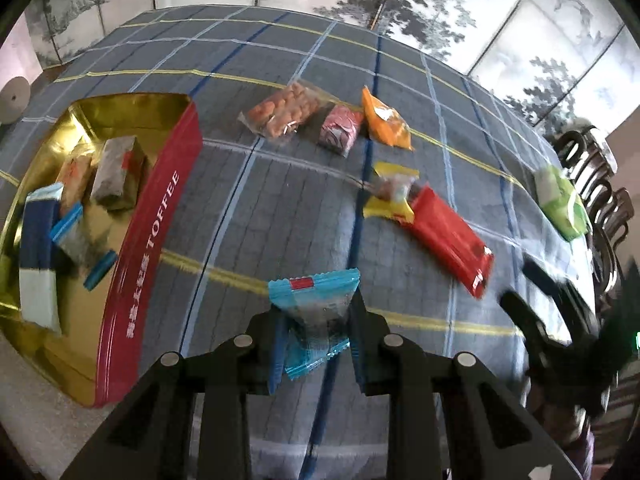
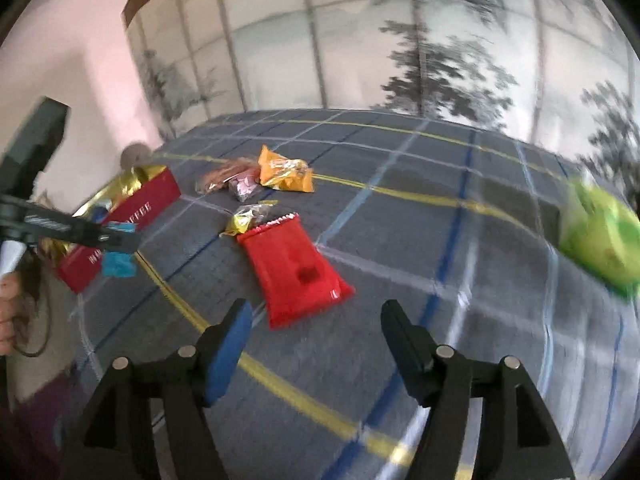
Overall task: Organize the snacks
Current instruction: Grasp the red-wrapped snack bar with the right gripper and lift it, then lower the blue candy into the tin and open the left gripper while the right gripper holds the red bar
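My left gripper is shut on a light blue snack packet, held above the checked tablecloth to the right of the red toffee tin. The tin holds several wrapped snacks. In the right wrist view the same blue packet hangs in the left gripper beside the tin. My right gripper is open with nothing between its fingers, just short of a red packet. It shows blurred at the right edge of the left wrist view.
Loose on the cloth lie a clear peanut bag, a pink sweet, an orange packet, a yellow-edged packet, the red packet and a green packet. Dark wooden chairs stand at the right.
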Tool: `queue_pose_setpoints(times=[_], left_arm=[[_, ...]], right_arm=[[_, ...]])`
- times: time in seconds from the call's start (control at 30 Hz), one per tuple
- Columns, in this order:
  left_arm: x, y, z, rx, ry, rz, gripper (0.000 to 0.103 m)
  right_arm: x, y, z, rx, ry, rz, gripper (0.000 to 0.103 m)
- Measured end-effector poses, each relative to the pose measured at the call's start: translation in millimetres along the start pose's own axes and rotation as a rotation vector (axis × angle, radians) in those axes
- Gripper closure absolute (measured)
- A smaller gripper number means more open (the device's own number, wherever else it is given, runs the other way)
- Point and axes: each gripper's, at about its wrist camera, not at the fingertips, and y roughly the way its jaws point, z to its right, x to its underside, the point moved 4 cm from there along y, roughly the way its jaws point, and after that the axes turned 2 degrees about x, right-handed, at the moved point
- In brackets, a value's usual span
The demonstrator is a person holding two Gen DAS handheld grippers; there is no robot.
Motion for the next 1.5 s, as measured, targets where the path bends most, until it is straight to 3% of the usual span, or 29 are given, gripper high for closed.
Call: queue_pose_setpoints(times=[0.2, 0.33, 0.47, 0.5, 0.53, 0.57, 0.63, 0.7, 0.83, 1.13, 1.5], left_arm=[[12, -10, 1, 0.024, 0.014, -0.015, 0.079], [13, -15, 2, 0.034, 0.017, -0.01, 0.079], [14, -20, 6, 0.036, 0.037, -0.004, 0.079], [14, -20, 6, 0.037, 0.043, -0.004, 0.079], [14, -20, 7, 0.037, 0.047, -0.004, 0.079], [14, -20, 8, 0.037, 0.049, -0.005, 0.079], [16, -21, 9, 0.037, 0.055, -0.005, 0.079], [19, -23, 9, 0.04, 0.06, -0.007, 0.079], [25, -30, 7, 0.038, 0.07, 0.005, 0.078], [40, -48, -8, 0.038, 0.07, 0.025, 0.078], [47, -73, -36, -0.015, 0.067, 0.091, 0.078]], right_arm=[[-28, 42, -21, -0.057, -0.162, -0.109, 0.034], [-37, 65, -27, -0.115, -0.205, -0.176, 0.034], [-37, 86, -23, -0.088, -0.207, -0.241, 0.033], [-39, 87, -21, -0.1, -0.188, -0.234, 0.036], [-40, 88, -21, -0.097, -0.171, -0.238, 0.05], [-40, 87, -22, -0.076, -0.174, -0.24, 0.056], [-38, 84, -24, -0.038, -0.164, -0.252, 0.057], [-32, 76, -27, 0.002, -0.139, -0.247, 0.058], [-6, 47, -29, -0.003, -0.053, -0.206, 0.058], [37, -8, 4, 0.112, 0.234, -0.082, 0.058], [40, -5, 8, 0.18, 0.259, -0.073, 0.058]])
